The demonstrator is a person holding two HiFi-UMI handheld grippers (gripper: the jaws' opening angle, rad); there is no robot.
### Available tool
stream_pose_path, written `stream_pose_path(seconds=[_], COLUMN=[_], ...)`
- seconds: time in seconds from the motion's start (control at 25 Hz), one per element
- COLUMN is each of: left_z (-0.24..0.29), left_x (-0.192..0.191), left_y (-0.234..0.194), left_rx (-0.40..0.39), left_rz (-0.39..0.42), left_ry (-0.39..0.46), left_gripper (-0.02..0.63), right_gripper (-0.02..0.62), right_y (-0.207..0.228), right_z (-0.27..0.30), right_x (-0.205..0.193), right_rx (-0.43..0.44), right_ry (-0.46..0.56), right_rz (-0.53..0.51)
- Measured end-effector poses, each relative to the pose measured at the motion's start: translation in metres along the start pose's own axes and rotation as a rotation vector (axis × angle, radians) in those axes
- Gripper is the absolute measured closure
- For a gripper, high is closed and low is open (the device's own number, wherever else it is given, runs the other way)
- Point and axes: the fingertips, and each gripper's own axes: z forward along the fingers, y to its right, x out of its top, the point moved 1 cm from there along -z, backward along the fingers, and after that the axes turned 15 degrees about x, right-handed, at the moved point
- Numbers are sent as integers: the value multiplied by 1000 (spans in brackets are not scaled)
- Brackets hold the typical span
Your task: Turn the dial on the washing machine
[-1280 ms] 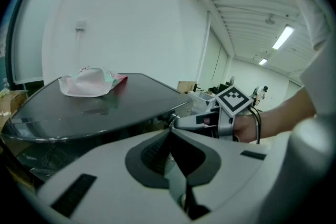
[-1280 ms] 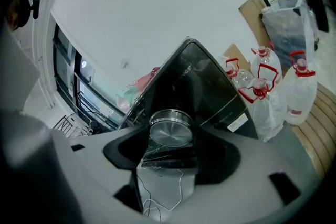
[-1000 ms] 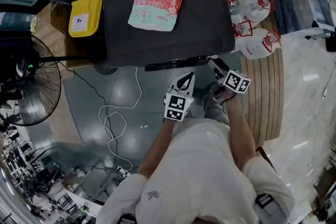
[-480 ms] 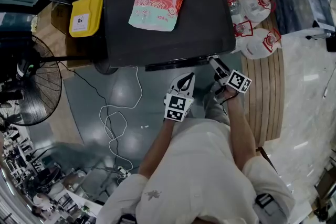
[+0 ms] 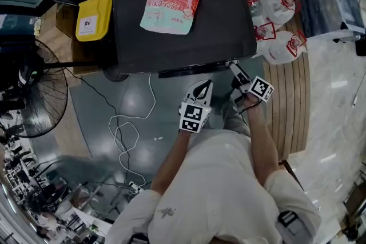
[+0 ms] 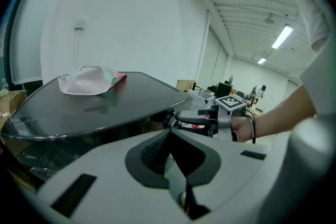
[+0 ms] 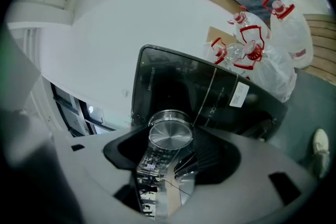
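The washing machine (image 5: 223,20) is black, and its top fills the upper middle of the head view. Its silver dial (image 7: 170,135) sits on the dark front panel (image 7: 173,86). My right gripper (image 7: 170,148) is shut on the dial, one pad on each side of it. From above, the right gripper (image 5: 234,70) reaches under the machine's front edge at the right. The left gripper view shows it from the side, at the dial (image 6: 171,120). My left gripper (image 5: 203,86) hangs shut before the front edge, left of the right one, with nothing between its fingers.
A pink detergent pouch (image 5: 171,2) lies on the machine's top. A yellow bin (image 5: 93,17) stands at its left and a floor fan (image 5: 28,94) further left. White cable (image 5: 123,134) loops over the floor. Plastic bags (image 5: 280,26) lie at the right by a wooden platform (image 5: 291,106).
The right gripper has rolled a little about its own axis while on the dial; its marker cube now sits at a slightly different angle. The left gripper has stayed put.
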Motion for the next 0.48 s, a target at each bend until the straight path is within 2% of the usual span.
stream_pose_path(seconds=[0.48], left_z=[0], left_x=[-4], left_y=[-1], left_rx=[-1], left_rz=[0], left_ry=[-1], left_gripper=[592], right_gripper=[321], right_y=[2], right_z=[0], right_x=[-1], right_rx=[63], right_ry=[96], right_rz=[117])
